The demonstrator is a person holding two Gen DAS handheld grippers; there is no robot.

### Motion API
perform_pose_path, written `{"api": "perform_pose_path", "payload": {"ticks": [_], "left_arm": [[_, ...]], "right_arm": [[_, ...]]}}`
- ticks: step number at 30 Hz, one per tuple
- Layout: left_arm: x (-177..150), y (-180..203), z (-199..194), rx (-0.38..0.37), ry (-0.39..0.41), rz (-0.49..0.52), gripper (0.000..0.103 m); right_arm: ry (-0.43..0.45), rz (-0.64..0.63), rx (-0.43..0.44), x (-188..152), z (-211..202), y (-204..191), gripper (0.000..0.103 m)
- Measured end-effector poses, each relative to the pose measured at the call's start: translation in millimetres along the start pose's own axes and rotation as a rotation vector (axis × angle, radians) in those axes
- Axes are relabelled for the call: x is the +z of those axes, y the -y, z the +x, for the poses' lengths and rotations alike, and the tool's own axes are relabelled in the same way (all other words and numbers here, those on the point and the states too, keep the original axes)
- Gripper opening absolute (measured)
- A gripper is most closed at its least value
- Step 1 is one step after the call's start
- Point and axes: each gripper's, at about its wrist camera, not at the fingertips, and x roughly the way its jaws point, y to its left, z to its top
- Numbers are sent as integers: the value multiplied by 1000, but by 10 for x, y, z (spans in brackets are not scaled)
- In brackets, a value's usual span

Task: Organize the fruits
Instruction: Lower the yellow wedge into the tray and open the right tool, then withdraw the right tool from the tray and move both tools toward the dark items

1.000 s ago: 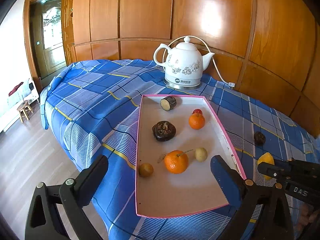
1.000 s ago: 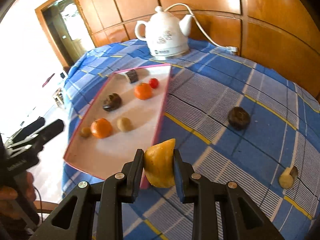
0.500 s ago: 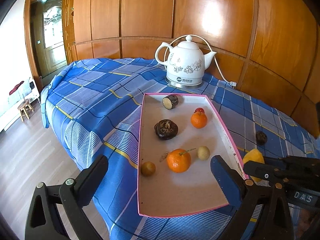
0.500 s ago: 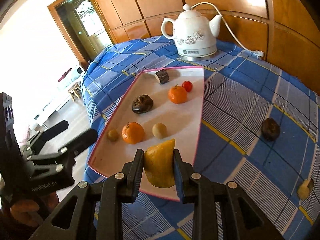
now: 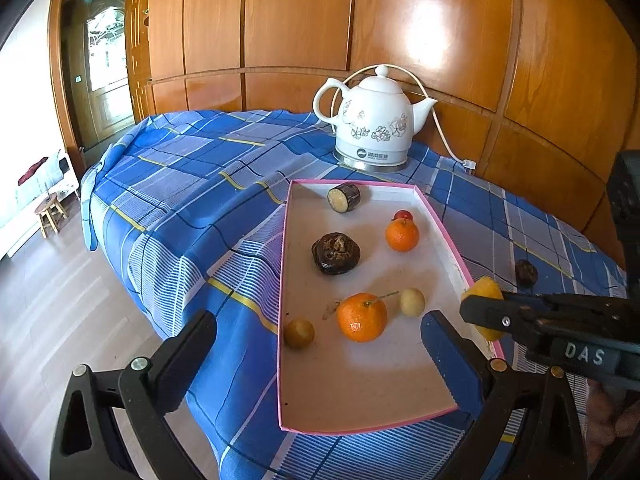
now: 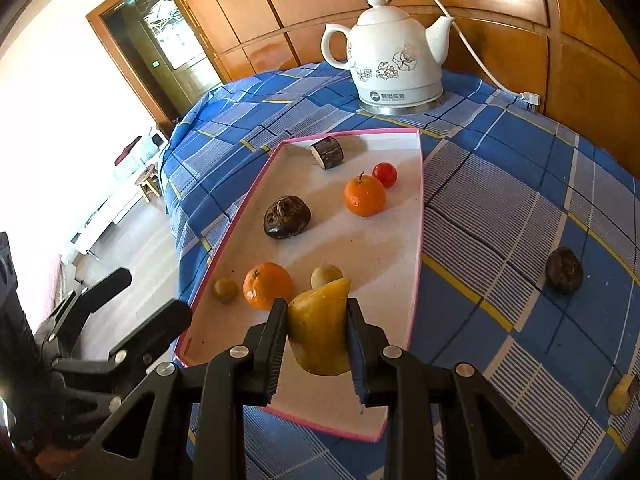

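The right hand-held gripper [image 6: 318, 334] was clamped on a yellow, wedge-shaped piece of fruit [image 6: 320, 326], its two black fingers pressing the piece from either side with the pointed end upward. The wedge hung just above the near right part of a shallow white tray with a pink rim [image 6: 421, 216], close to that rim. In the left wrist view the same yellow wedge [image 5: 482, 289] showed at the tray's right edge, gripped by the black tool that reached in from the right.

The left hand-held gripper [image 5: 318, 354] was spread wide with nothing between its fingers, poised over the tray's near end.

Inside the tray lay a large orange tangerine with a stem [image 6: 267, 286], a small pale round fruit [image 6: 326, 275] just behind the wedge, a small yellowish-brown round fruit [image 6: 225, 290], a dark brown wrinkled lump [image 6: 286, 217], a second orange tangerine [image 6: 365, 195], a small red fruit [image 6: 385, 174] touching or just beside it, and a short dark-skinned cut cylinder with a pale face [image 6: 327, 152] at the far end.

The tray rested on a desk covered by a blue checked cloth with yellow lines [image 6: 520, 208]. Outside the tray, on the cloth, sat another dark wrinkled lump [image 6: 564, 270] and a pale yellow cut piece [image 6: 622, 398] near the edge of view. A white ceramic electric kettle with a floral print [image 6: 394, 52] stood behind the tray, its white cord running to the orange wooden panelled wall [image 5: 296, 16]. A glazed wooden door [image 5: 106, 68] and a small wooden stool [image 5: 50, 214] were off to the left.
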Motion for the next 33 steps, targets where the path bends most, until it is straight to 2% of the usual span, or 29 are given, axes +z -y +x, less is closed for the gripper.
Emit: {"api": "perform_pose_path", "payload": {"ticks": [11, 13, 15, 17, 22, 33], "left_arm": [[-17, -51, 67, 3, -16, -15, 103], [-23, -66, 65, 3, -17, -16, 103], [-25, -76, 69, 6, -16, -15, 103], [-30, -83, 77, 7, -19, -17, 103], [-23, -63, 70, 6, -17, -15, 103], [24, 121, -46, -21, 9, 34, 103]], "right_arm": [[-60, 95, -18, 248, 418, 207, 29], [-55, 111, -32, 273, 463, 250, 34], [-42, 127, -32, 286, 453, 286, 47], [-28, 141, -13, 287, 407, 317, 54], [13, 130, -17, 222, 188, 342, 54], [48, 40, -113, -114, -345, 469, 54]]}}
